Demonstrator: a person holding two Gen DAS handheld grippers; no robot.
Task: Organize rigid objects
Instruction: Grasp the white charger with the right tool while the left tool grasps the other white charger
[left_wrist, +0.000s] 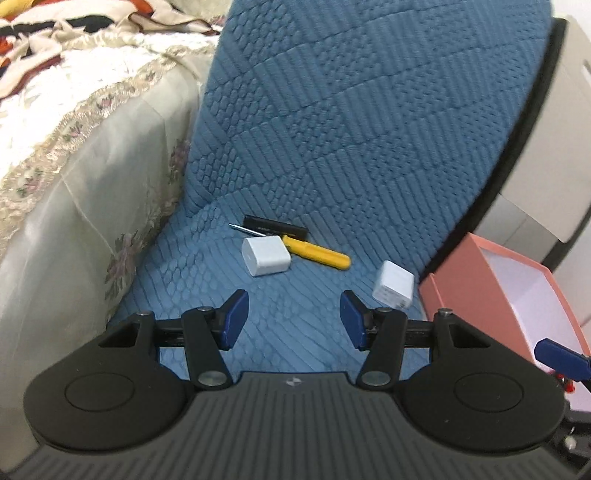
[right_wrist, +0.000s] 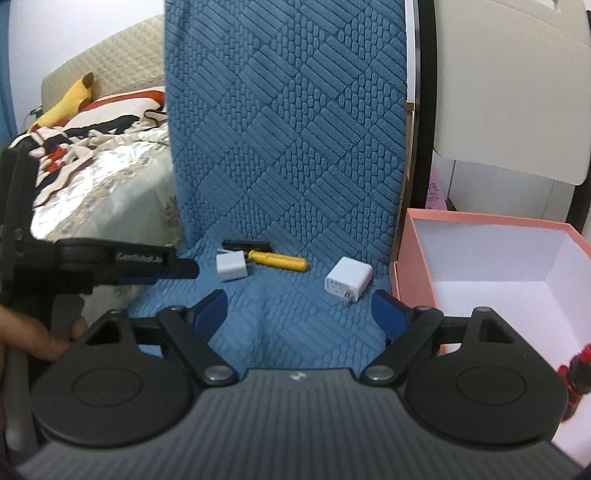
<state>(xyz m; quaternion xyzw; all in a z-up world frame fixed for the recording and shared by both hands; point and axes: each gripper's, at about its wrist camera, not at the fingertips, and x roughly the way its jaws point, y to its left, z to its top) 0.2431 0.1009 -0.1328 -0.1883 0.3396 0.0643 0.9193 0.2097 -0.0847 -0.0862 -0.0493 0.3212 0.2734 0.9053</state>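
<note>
On the blue quilted chair seat (left_wrist: 295, 332) lie a white charger cube (left_wrist: 266, 256), a yellow-handled screwdriver (left_wrist: 317, 254), a black bar (left_wrist: 275, 226) behind them and a second white plug adapter (left_wrist: 392, 290) to the right. My left gripper (left_wrist: 293, 319) hovers open in front of them, nothing between its blue pads. In the right wrist view the same cube (right_wrist: 231, 266), screwdriver (right_wrist: 279, 260) and adapter (right_wrist: 348, 279) show. My right gripper (right_wrist: 299, 314) stands wide open just short of the adapter. A red object (right_wrist: 576, 373) lies in the pink box (right_wrist: 413, 258).
The pink box with a white inside (left_wrist: 480, 266) stands at the seat's right edge. A bed with a cream lace cover (left_wrist: 74, 166) flanks the chair on the left. The left gripper's body (right_wrist: 110, 262) and a hand (right_wrist: 33, 339) show at the left of the right wrist view.
</note>
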